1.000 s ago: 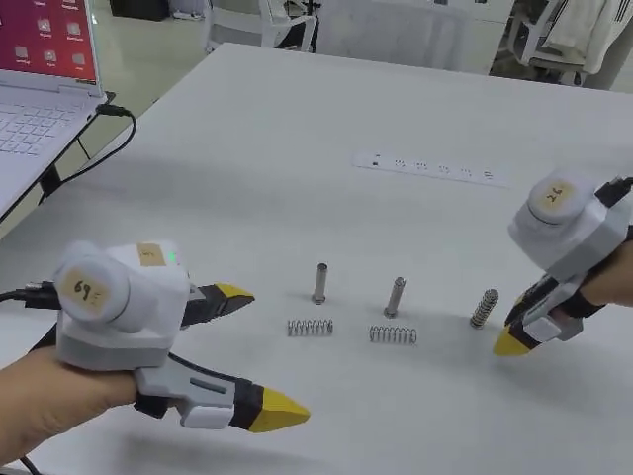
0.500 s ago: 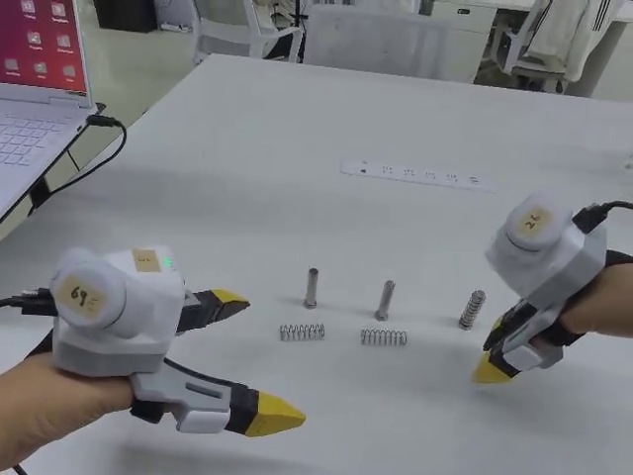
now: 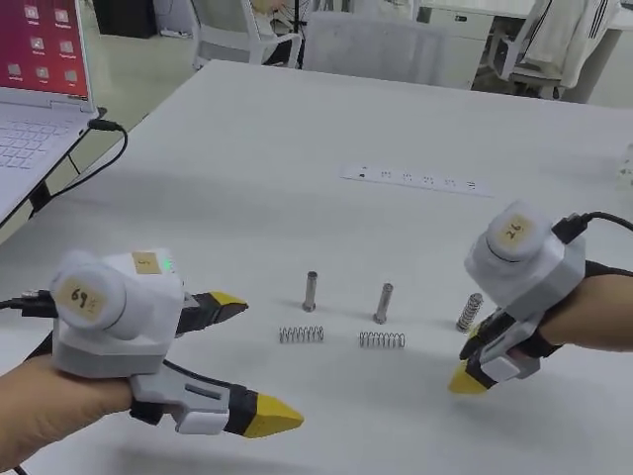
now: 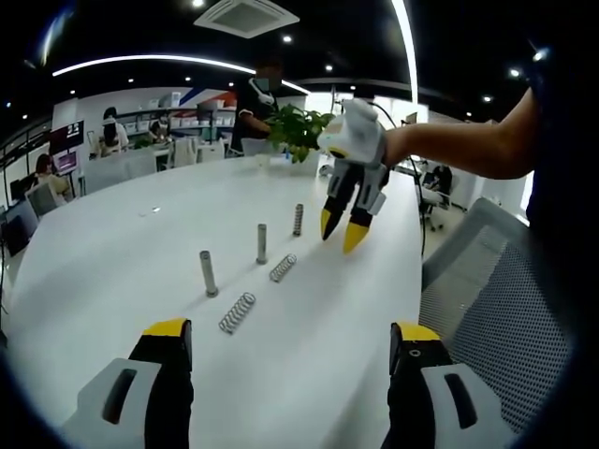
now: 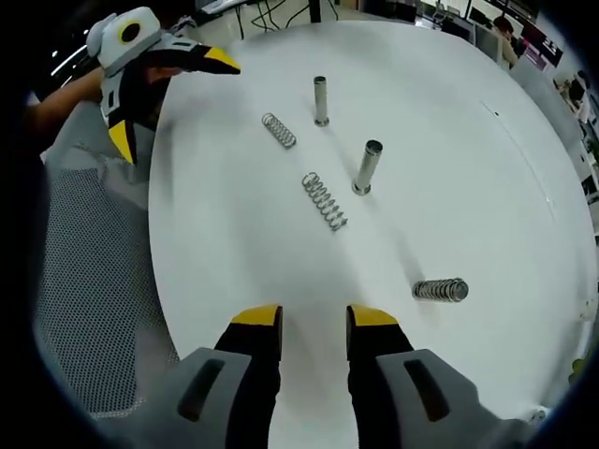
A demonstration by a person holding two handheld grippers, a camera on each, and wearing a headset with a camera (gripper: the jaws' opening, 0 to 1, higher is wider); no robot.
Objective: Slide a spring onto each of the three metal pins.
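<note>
Two bare metal pins (image 3: pixel 311 291) (image 3: pixel 383 303) stand upright on the white table (image 3: pixel 297 148). A third pin (image 3: pixel 470 312), to their right, wears a spring. Two loose springs (image 3: pixel 301 334) (image 3: pixel 382 339) lie just in front of the bare pins. My left gripper (image 3: pixel 252 358) is wide open and holds nothing, left of the pins; its view shows pins (image 4: pixel 207 273) (image 4: pixel 262 243) and springs (image 4: pixel 237 311) (image 4: pixel 283 267) ahead. My right gripper (image 3: pixel 465 379) hovers in front of the sprung pin (image 5: pixel 441 290), jaws a narrow gap apart and holding nothing (image 5: pixel 314 318).
An open laptop (image 3: pixel 40 89) with a black cable (image 3: pixel 99 148) sits at the far left. A white power strip (image 3: pixel 415 181) lies behind the pins. Chairs (image 3: pixel 366 45) stand beyond the table's far edge.
My right gripper has drawn back from the sprung pin, toward me and slightly left. The left gripper has held still. The head camera has tilted a little.
</note>
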